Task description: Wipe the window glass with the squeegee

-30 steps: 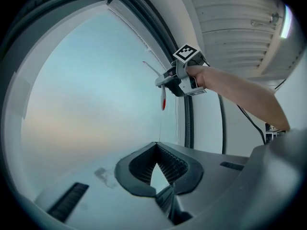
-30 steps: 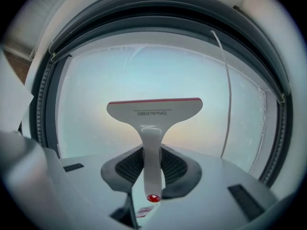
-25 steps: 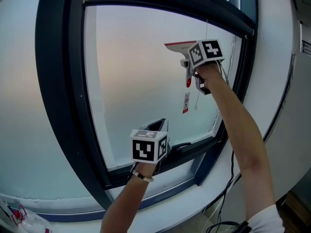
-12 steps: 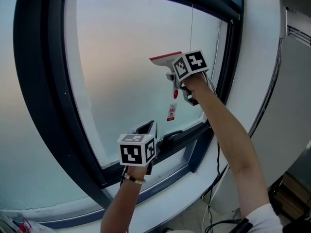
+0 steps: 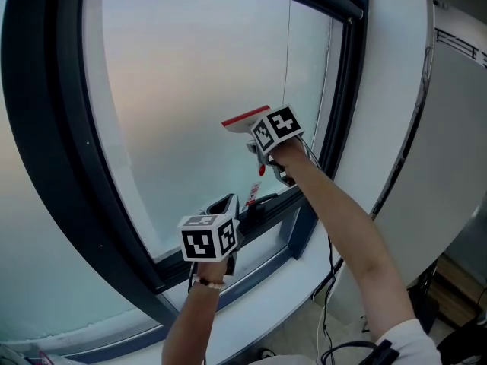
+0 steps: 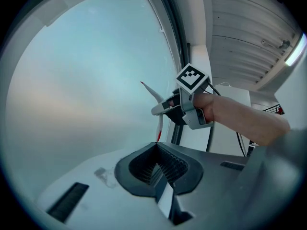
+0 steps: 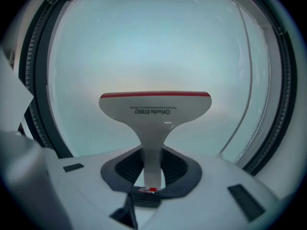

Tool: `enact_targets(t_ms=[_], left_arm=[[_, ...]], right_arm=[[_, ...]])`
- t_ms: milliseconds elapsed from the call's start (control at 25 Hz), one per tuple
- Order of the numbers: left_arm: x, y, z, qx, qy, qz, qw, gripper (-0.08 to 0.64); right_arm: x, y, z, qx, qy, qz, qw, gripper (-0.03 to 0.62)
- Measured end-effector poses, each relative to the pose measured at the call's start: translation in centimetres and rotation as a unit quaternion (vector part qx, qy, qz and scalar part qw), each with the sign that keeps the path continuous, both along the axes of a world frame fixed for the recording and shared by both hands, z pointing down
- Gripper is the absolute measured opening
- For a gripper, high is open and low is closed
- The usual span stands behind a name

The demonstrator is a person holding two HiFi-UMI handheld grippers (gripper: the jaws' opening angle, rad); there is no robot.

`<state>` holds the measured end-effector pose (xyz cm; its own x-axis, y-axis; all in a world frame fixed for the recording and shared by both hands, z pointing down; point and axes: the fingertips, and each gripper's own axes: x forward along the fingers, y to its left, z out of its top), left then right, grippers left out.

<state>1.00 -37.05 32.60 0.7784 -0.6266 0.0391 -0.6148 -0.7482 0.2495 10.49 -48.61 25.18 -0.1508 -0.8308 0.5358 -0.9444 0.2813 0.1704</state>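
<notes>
the right gripper (image 5: pixel 259 147), centre right of the head view, is clamped on the squeegee (image 5: pixel 242 120) by its handle, red blade edge up at the window glass (image 5: pixel 175 82), low on the pane. the left gripper (image 5: pixel 223 206), lower centre, is closed on nothing. likely risks: the blade tilts and streaks, or knocks the frame (image 5: pixel 293 219) just below.

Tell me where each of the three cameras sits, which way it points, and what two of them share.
Head view: on the person's head, facing the glass; shows both arms, the left gripper and the right gripper holding the squeegee.
Left gripper view: on the left gripper, looking along its shut, empty jaws at the glass; shows the right hand.
Right gripper view: on the right gripper, facing the glass past the squeegee; no body shows.
All three share the squeegee.
</notes>
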Motion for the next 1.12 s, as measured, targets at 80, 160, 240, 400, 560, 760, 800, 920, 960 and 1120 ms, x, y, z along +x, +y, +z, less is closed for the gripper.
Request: enact_targets(t_ms=[80, 160, 240, 400, 560, 760, 800, 920, 960, 1120], left_arm=[[-0.3, -0.4, 0.9, -0.006, -0.001, -0.004, 1.0000, 0.000], [-0.5, -0.7, 1.8, -0.011, -0.006, -0.008, 0.9999, 0.000], [-0.5, -0.9, 2.8, -0.018, -0.010, -0.007, 0.9998, 0.000], [0.0, -1.3, 4.5, -0.032, -0.011, -0.001, 0.9994, 0.000], [0.7, -1.5, 5.9, -0.045, -0.015, 0.003, 0.9989, 0.000], [1.1, -1.3, 7.2, -0.058, -0.017, 0.005, 0.9982, 0.000], [1.1, -1.5, 7.3, -0.059, -0.019, 0.006, 0.9981, 0.000], [1.0, -1.8, 7.8, -0.063, -0.018, 0.005, 0.9978, 0.000], [1.0, -1.8, 8.0, -0.065, -0.018, 0.006, 0.9977, 0.000], [1.0, -1.6, 8.7, -0.071, -0.016, 0.009, 0.9973, 0.000]], right_arm=[[0.2, 0.0, 2.2, -0.014, -0.002, 0.001, 1.000, 0.083], [0.3, 0.0, 4.8, -0.031, -0.010, 0.001, 0.999, 0.083], [0.4, 0.1, 7.9, -0.055, -0.018, 0.002, 0.998, 0.083], [1.1, 0.3, 13.2, -0.090, -0.023, 0.004, 0.996, 0.083], [1.8, 0.5, 17.1, -0.117, -0.026, 0.009, 0.993, 0.083], [2.0, 1.5, 21.4, -0.156, -0.020, 0.004, 0.988, 0.083], [2.0, 1.6, 21.9, -0.160, -0.017, 0.003, 0.987, 0.083], [1.8, 1.8, 23.4, -0.178, -0.005, -0.003, 0.984, 0.083], [1.8, 2.0, 23.9, -0.186, -0.004, -0.004, 0.983, 0.083], [1.7, 3.0, 26.2, -0.221, 0.000, -0.011, 0.975, 0.083]])
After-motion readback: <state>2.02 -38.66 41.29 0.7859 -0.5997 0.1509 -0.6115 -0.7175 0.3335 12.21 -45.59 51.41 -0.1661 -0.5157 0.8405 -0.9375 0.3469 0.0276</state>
